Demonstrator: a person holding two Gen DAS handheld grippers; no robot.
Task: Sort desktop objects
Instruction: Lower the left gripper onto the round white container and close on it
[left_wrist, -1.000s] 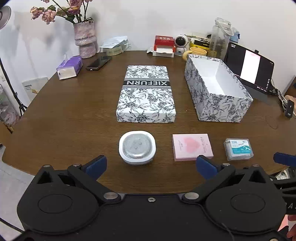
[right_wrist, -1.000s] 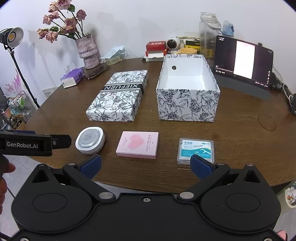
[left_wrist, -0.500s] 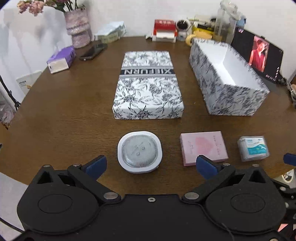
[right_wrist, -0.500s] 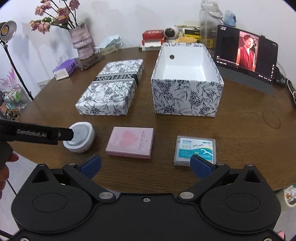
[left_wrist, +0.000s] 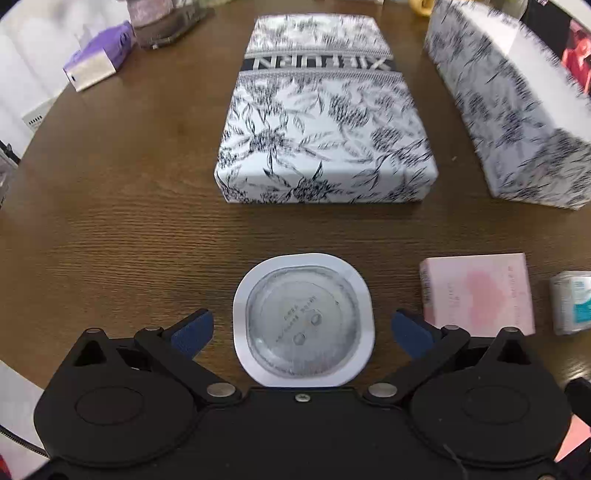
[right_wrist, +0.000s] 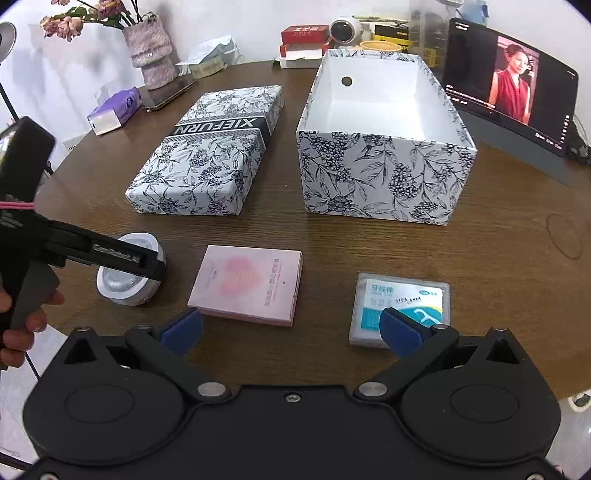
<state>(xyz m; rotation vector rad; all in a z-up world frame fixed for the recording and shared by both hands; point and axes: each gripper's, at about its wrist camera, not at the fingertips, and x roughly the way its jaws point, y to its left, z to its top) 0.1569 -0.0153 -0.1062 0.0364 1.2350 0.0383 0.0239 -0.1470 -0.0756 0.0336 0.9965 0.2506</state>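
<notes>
— Looking along the left gripper (left_wrist: 302, 328), what sits between the jaws?

— A round white case (left_wrist: 303, 319) with a clear lid. It lies flat on the tabletop (left_wrist: 110, 229), and the jaws stand wide apart, one blue pad on each side of it, neither touching it.

— And past the jaws?

— Straight ahead lies the flower-printed box lid (left_wrist: 325, 122), face up. To the right of the jaws lies a pink card box (left_wrist: 478, 293), and just beyond that a small floss pick box (left_wrist: 572, 301), cut by the picture's edge. The open flower-printed box (left_wrist: 517, 110) stands ahead and to the right, blurred.

— What about the right gripper (right_wrist: 291, 326)?

— Its jaws are also apart and hold nothing. The pink card box sits just ahead of the left pad, and the floss pick box lies partly behind the right pad. Whether that pad touches it, I cannot tell.

— Is the open box in that view?

— Yes, ahead of the jaws and a little right, with only its white inside showing. A hand (right_wrist: 22, 314) grips the other tool at the far left, over the white case.
</notes>
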